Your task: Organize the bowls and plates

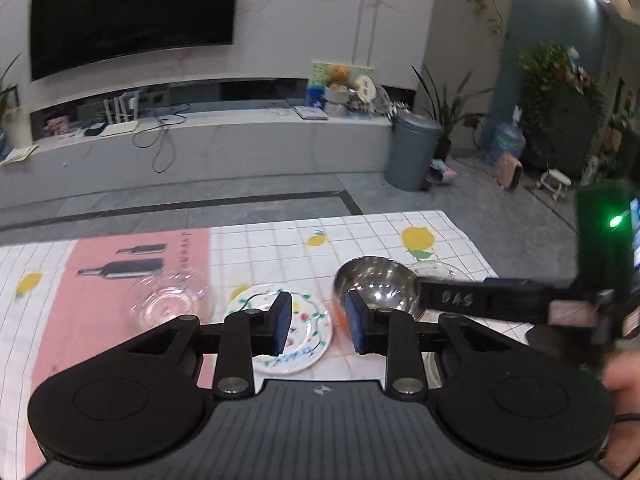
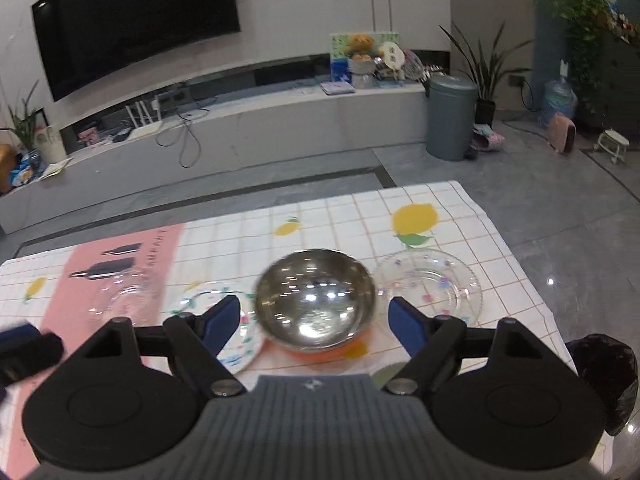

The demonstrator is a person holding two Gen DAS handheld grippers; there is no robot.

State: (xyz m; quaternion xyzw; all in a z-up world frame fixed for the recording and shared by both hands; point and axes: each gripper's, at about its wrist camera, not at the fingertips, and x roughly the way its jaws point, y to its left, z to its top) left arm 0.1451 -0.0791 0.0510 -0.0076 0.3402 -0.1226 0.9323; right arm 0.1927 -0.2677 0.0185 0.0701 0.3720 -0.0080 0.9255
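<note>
The counter (image 2: pixel 472 216) is covered by a white grid-pattern cloth printed with lemons, with a pink mat (image 1: pixel 96 280) showing wine bottles laid on its left part. A stainless steel bowl (image 2: pixel 316 300) sits near the middle of the counter, nested in an orange bowl (image 2: pixel 320 354) of which only a thin rim shows beneath it. To its left lies a white floral plate (image 1: pixel 300 334), just beside the steel bowl in the right wrist view. Further left, on the pink mat, stands a clear glass bowl (image 1: pixel 166 304). To the right of the steel bowl lies a clear glass plate (image 2: pixel 432 284) with small coloured flowers. The right gripper (image 2: pixel 316 326) hangs above the steel bowl with its fingers spread wide on either side of the bowl, apart from it and holding nothing. The left gripper (image 1: pixel 318 326) hangs above the gap between the floral plate and the steel bowl; its fingers stand partly open with a clear gap between the blue pads (image 1: pixel 282 320), and nothing is gripped. In the left wrist view one finger of the right gripper crosses in front of the steel bowl from the right. Both views are slightly blurred. Beyond the counter are a grey floor, a wall-mounted television (image 2: pixel 132 20) and a grey bin (image 2: pixel 450 118).
</note>
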